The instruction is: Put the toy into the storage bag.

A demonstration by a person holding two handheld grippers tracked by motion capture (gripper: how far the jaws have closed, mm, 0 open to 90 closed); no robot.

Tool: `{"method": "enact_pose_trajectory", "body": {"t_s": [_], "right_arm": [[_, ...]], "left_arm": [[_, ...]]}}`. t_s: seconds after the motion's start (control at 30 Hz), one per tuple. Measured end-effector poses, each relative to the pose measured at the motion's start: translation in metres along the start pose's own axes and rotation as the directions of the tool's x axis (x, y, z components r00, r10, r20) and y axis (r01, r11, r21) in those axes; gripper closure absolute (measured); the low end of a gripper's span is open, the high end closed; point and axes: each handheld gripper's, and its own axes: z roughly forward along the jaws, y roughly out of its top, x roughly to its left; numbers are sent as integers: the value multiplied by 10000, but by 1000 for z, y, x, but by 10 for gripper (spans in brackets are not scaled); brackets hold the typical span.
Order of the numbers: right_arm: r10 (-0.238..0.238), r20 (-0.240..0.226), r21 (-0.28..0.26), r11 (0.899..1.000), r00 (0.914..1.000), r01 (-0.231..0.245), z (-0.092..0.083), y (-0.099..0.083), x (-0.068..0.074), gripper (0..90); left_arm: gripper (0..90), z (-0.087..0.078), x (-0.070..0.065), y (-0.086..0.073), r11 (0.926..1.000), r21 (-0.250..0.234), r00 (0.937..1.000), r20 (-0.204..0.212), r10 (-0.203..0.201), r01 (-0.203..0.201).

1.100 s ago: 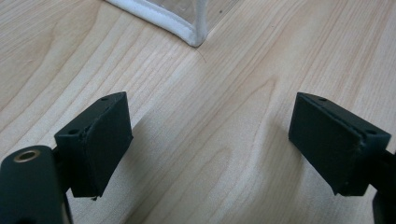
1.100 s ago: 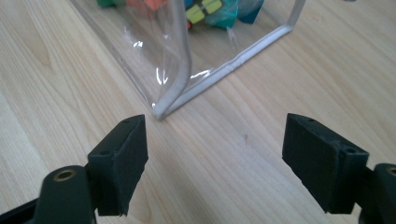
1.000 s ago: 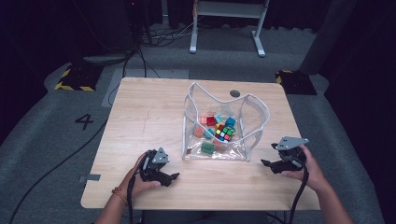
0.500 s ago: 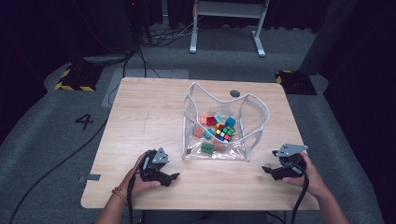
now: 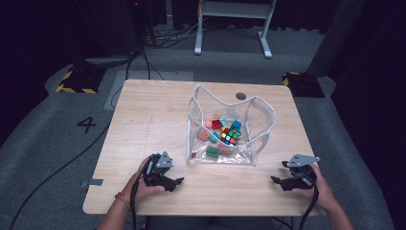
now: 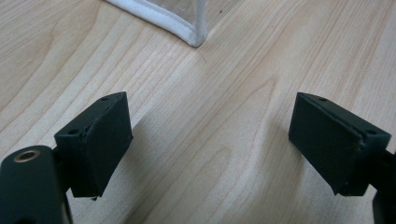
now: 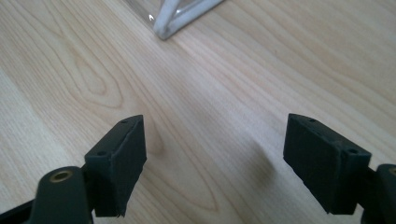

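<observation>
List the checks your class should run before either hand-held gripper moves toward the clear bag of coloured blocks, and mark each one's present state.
1. Left hand-held gripper jaws wide apart, nothing between them: ok.
2. Right hand-held gripper jaws wide apart, nothing between them: ok.
3. Clear bag mouth open at the top: ok.
4. Coloured blocks all inside the bag: ok.
5. Bare table between each gripper and the bag: ok.
6. Bag stiff enough to stay standing when gripped: cannot tell.

place: lab/studio | cues: dark curtains, grey carpet, hazard-taped floor blocks, floor cables
</observation>
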Motion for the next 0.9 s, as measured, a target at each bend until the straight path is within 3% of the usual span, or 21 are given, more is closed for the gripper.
{"method": "enact_pose_trajectory", "body": {"t_s": [0.2,0.3,0.4,0.9], "right_arm": [[579,-152,-310,9978,9982,-584,1,-11,-2,204],[872,-247,-719,9935,9959,-888,1,-18,-5,193],[848,-212,-1188,9891,9962,-868,1,-25,-5,181],[986,-129,-1189,9879,9950,-994,1,-25,-4,171]], "left_arm": [[134,0,0,0,10000,-6,10000,-3,-3,3],[134,0,0,0,10000,-2,10000,5,-3,3],[134,0,0,0,10000,3,10000,26,3,-3],[134,0,0,0,10000,6,10000,29,36,-36]]}}
